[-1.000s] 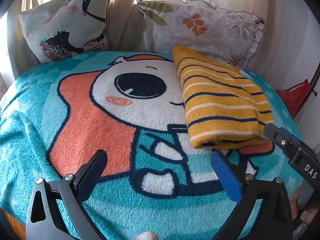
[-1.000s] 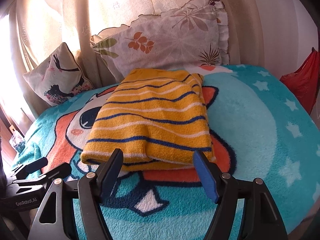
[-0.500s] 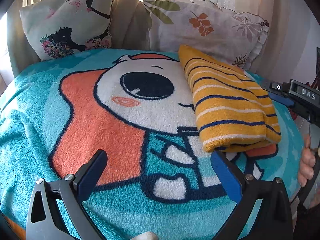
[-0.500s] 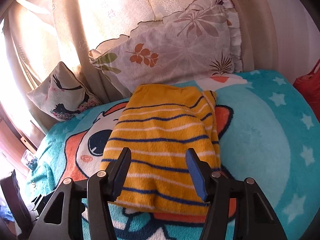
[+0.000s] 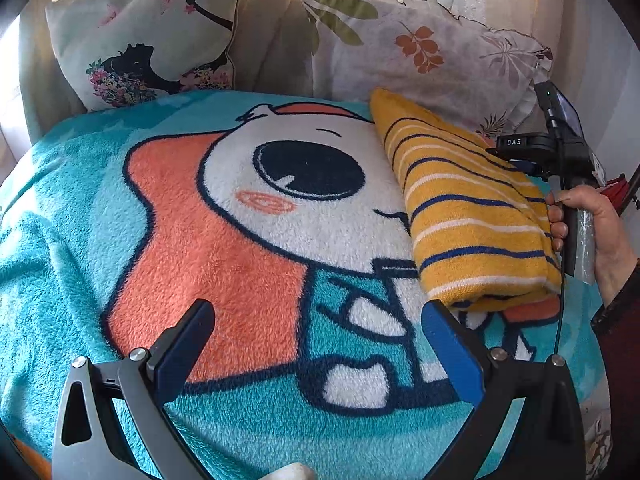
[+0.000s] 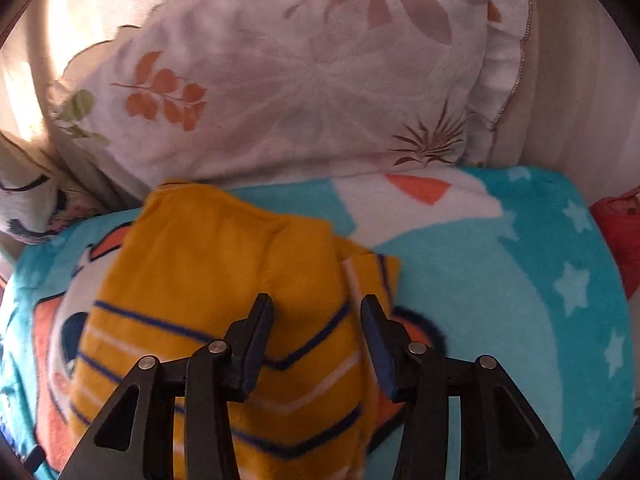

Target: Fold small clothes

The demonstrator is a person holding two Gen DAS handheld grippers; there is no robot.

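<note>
Now the folded yellow striped garment [image 5: 472, 220] lies on the teal cartoon blanket [image 5: 224, 248], toward its right side, its far end close to the leaf-print pillow [image 5: 424, 52]; the left gripper [image 5: 316, 344] hovers low over the blanket with its jaws spread wide and nothing between them, its right finger just beside the garment's near corner; the right gripper [image 6: 316, 340] sits above the garment's far half, jaws parted with the yellow cloth showing in the gap, though whether the tips touch the fabric cannot be told; from the left wrist view the right hand [image 5: 592, 232] grips the handle beside the garment's right edge; a second, bird-print pillow [image 5: 148, 36] leans at the back left.
</note>
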